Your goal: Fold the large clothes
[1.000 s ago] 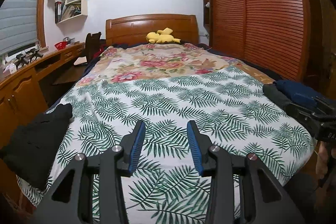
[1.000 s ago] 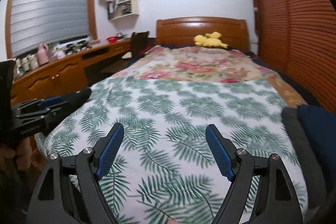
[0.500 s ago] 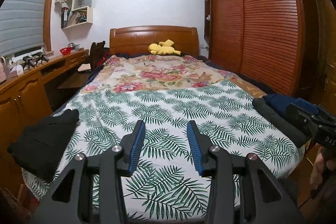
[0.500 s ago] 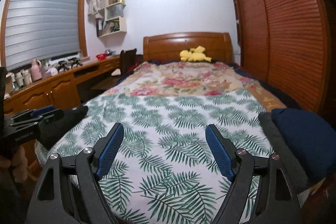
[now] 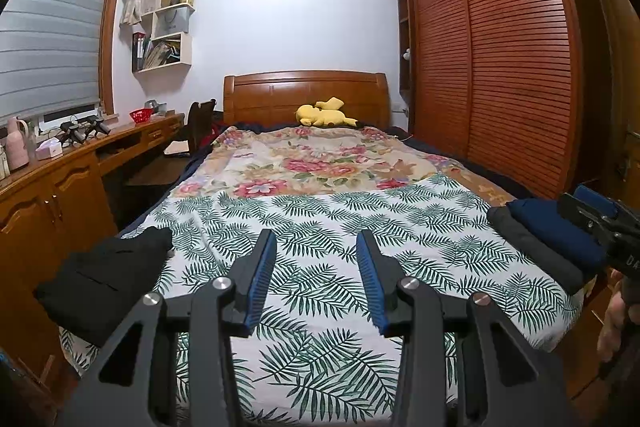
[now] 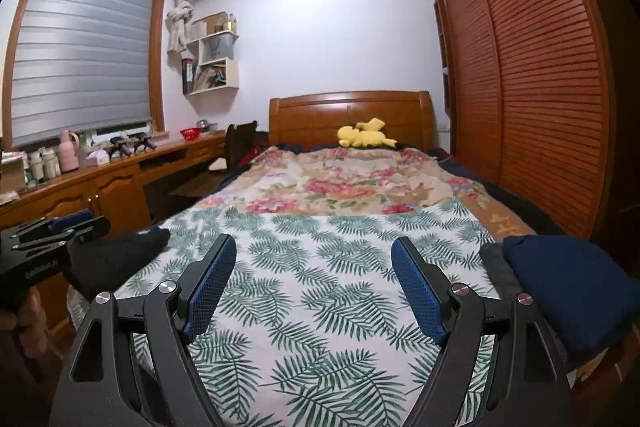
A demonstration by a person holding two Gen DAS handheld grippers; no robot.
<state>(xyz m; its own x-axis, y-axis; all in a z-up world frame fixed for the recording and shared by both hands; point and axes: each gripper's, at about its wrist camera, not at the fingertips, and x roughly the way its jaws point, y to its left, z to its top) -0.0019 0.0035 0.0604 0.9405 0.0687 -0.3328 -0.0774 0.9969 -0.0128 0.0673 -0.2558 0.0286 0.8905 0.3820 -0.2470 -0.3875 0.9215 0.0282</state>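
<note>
The left gripper (image 5: 316,247) hangs above the foot of the bed, its blue-padded jaws partly apart with nothing between them. The right gripper (image 6: 314,255) hangs beside it with its jaws spread wide, also empty. Both point along the bed toward the wooden headboard (image 5: 306,91).

The leaf-print sheet (image 5: 320,219) covers the near half of the bed, with a flowered blanket (image 5: 316,163) beyond it and a yellow soft toy (image 5: 324,113) at the headboard.

A black garment (image 5: 108,275) lies folded on the left edge of the sheet, near the corner. On the right edge lies a folded dark grey garment (image 5: 536,251) with a folded navy garment (image 6: 568,283) on top of it. The middle of the sheet between the piles is bare.

A wooden desk (image 6: 120,167) runs along the left wall under the window blind (image 6: 80,59), and a slatted wardrobe (image 5: 512,67) fills the right wall
</note>
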